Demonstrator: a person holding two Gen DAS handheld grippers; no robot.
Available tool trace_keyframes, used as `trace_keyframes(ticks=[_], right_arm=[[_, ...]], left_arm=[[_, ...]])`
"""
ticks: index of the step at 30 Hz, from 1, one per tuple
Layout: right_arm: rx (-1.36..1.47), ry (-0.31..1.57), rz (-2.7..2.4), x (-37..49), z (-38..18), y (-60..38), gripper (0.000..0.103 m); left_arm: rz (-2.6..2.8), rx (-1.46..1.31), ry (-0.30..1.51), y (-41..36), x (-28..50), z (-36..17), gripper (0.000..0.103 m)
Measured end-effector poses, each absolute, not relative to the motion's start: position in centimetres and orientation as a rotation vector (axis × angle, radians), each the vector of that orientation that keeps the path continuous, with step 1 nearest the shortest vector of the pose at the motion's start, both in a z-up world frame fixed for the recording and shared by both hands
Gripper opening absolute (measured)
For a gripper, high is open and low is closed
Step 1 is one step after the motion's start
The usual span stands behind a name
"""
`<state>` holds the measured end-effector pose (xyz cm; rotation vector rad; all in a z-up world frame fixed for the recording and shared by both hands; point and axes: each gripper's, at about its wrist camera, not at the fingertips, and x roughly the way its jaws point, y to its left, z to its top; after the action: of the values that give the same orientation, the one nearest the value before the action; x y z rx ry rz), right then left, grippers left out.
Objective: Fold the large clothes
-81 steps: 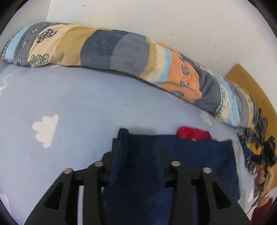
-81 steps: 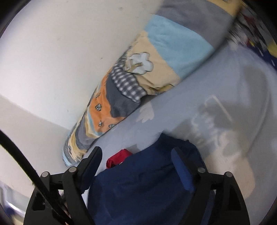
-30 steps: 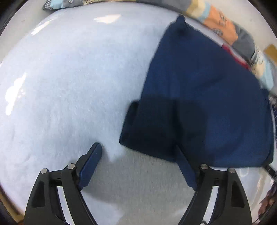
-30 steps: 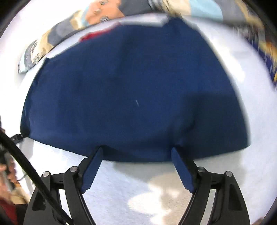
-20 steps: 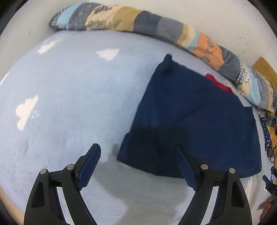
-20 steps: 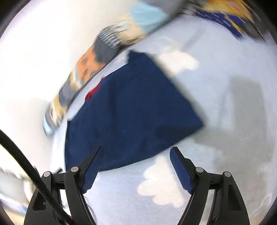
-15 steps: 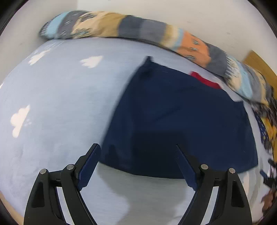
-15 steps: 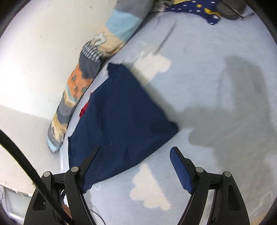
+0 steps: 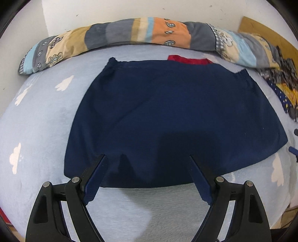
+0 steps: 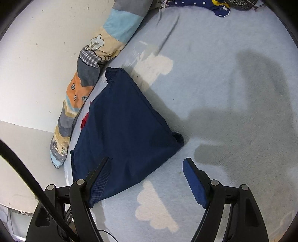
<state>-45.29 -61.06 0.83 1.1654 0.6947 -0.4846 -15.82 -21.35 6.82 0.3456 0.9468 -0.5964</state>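
- A navy garment point(image 9: 173, 119) lies folded and flat on the pale blue bed sheet point(image 9: 41, 119), which is printed with white clouds.
- Its far edge sits just short of the long patchwork bolster point(image 9: 141, 35), which runs along the white wall point(image 9: 130, 9) behind the garment.
- A strip of red fabric point(image 9: 188, 60) peeks out from under the garment's far edge, between the garment and the bolster.
- The left gripper point(image 9: 148, 162) hangs above the garment's near edge, its jaws spread wide with nothing between them; the pads do not press on the cloth.
- The right gripper point(image 10: 147, 165) hovers off the garment's near corner, jaws likewise released and empty; one finger is over the navy cloth, the other over bare sheet.
- From the right wrist view, the garment point(image 10: 126, 130) looks like a neat wedge, with a gathered hem at the corner nearest the bolster point(image 10: 89, 78).
- A dark star-patterned cloth point(image 10: 216, 5) lies well away from the garment, at the far end of the bolster.
- A brown board point(image 9: 268, 31) leans against the wall beyond the bolster.
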Motion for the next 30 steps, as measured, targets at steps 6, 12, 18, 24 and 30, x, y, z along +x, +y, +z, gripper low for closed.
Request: trace_keyframes(ticks=[6, 12, 18, 24, 30], right_arm=[[1.164, 0.719, -0.490, -44.9, 0.2, -61.0, 0.083], [1.172, 0.727, -0.480, -43.9, -0.6, -61.0, 0.083], [1.139, 0.728, -0.496, -42.8, 0.0, -60.8, 0.083], [1.192, 0.742, -0.483, -43.1, -1.7, -61.5, 0.083], [1.196, 0.717, -0.446, -42.5, -2.3, -61.9, 0.083]], left_arm=[[-0.602, 0.362, 0.923, -21.7, -16.1, 7.2, 0.085], [-0.598, 0.360, 0.897, -21.7, -16.1, 7.5, 0.085], [-0.536, 0.283, 1.005, -20.3, -12.6, 7.2, 0.085], [-0.483, -0.066, 1.244, -13.0, -4.9, 4.9, 0.085], [-0.452, -0.282, 1.339, -6.8, -0.7, 2.7, 0.089]])
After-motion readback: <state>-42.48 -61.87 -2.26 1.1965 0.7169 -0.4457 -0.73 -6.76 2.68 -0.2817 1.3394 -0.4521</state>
